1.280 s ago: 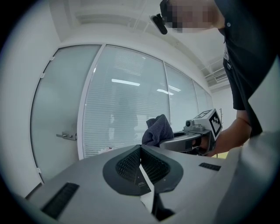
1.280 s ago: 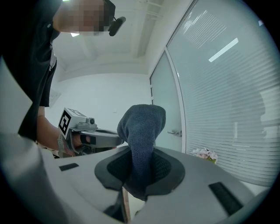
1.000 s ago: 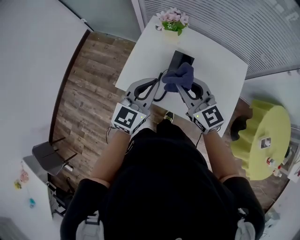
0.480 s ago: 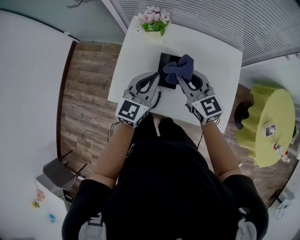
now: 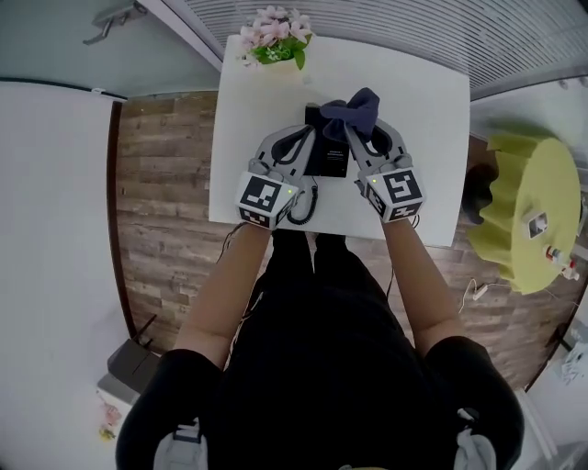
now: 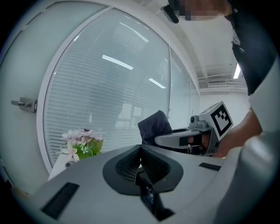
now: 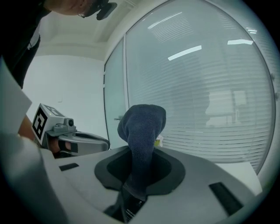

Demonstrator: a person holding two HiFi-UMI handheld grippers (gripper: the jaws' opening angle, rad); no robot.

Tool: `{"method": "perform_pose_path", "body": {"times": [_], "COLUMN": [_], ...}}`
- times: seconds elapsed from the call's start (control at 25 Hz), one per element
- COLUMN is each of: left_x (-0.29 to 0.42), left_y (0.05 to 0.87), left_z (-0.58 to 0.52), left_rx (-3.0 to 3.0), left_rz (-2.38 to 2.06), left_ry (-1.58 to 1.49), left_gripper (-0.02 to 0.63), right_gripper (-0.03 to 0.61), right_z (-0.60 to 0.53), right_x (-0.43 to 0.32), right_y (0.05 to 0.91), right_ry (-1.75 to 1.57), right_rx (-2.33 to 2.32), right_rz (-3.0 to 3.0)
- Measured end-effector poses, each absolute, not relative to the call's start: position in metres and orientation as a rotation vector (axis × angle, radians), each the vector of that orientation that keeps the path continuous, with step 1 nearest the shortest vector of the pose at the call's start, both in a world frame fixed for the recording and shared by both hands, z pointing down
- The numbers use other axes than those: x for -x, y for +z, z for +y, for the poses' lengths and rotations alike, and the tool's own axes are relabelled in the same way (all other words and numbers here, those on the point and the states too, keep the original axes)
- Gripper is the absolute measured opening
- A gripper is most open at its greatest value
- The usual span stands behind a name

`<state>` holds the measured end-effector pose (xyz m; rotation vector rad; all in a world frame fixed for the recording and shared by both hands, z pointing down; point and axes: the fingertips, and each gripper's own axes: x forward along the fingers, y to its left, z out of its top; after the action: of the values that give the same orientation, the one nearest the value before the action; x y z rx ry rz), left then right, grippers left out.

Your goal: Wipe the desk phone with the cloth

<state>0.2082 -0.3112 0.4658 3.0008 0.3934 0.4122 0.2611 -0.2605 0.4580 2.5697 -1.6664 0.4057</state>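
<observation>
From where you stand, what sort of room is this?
Most likely an office or meeting room: a white desk with a black desk phone on it, slatted blinds along the wall behind, and a small pot of flowers for decoration.

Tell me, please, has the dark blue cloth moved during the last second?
Yes: the dark blue cloth shifted from the black desk phone's near part to its far right corner.
</observation>
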Motion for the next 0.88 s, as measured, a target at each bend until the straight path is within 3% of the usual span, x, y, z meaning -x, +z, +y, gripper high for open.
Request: {"method": "perform_pose_path", "body": {"times": [0.88], "left_x": [-0.244], "left_y": [0.550], "left_z": [-0.325], "left_rx": [-2.948], "left_rz": [0.471], "left_ry": [0.521], "left_gripper": [0.009], "right_gripper": [0.087], "right_z": [-0.287], "right_x": [-0.286], "right_y": [0.583], "right_ry": [0.422], "right_rx": [-2.504], "right_rz": [-1.309]}}
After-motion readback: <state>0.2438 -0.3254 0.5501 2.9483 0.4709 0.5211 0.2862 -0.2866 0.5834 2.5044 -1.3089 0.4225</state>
